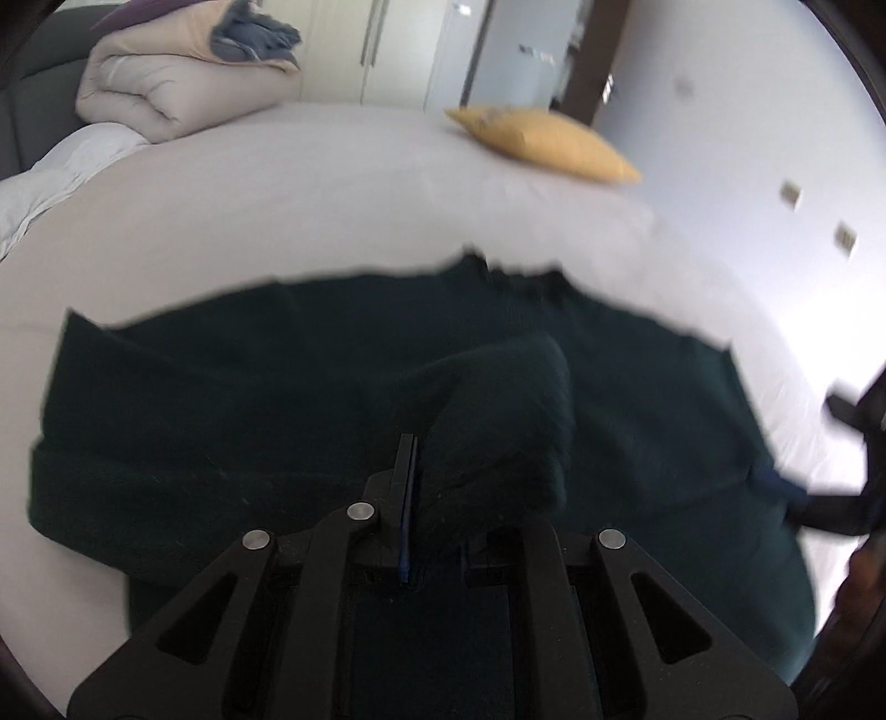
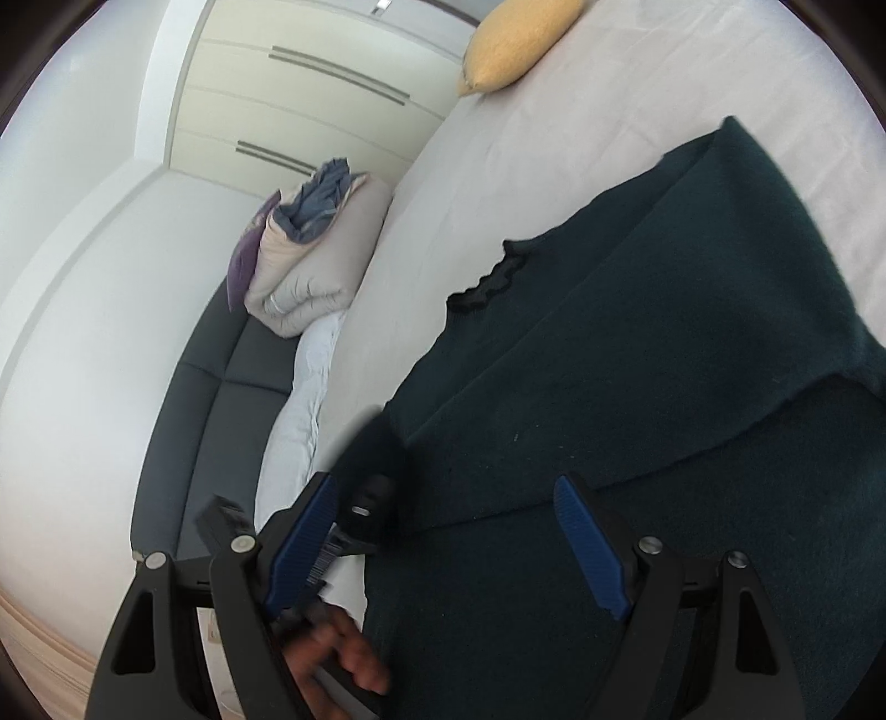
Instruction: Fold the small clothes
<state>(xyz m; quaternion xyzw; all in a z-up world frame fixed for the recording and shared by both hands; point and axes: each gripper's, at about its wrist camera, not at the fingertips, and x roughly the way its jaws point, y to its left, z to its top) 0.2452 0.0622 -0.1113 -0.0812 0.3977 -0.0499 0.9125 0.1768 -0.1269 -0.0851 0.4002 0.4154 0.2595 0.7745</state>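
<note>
**A:** What lies on the bed [image 1: 332, 183]?

**B:** One dark green sweater [image 1: 221, 399], spread flat on the pale sheet. From the left wrist camera it fills the space ahead of and beneath the jaws. From the right wrist camera it lies between and beyond the jaws, its frilled neckline [image 2: 487, 279] further ahead.

**A:** How many grippers are there, and what are they doing?

**B:** Two. The left gripper [image 1: 437, 498] is clenched on a bunched fold of the sweater: the fabric rises in a lump just ahead of the jaws and hides one finger, while the other finger shows edge-on beside it. The right gripper [image 2: 448, 543] is released, its two blue pads [image 2: 590, 543] set wide apart above the sweater, gripping nothing.

**A:** Are any hands visible?

**B:** One hand [image 2: 338, 653], blurred, low between the right gripper's jaws, next to the sweater's near edge.

**A:** What else is there, counted?

**B:** One yellow cushion [image 1: 542, 144] on the bed, far ahead of the left jaws. One folded beige duvet [image 1: 171, 88] far ahead to the left, with one crumpled blue-grey cloth [image 1: 255, 36] on top. One purple cushion [image 2: 246, 257] behind the duvet, seen from the right wrist. One cream wardrobe [image 2: 310, 99] beyond the bed
</note>
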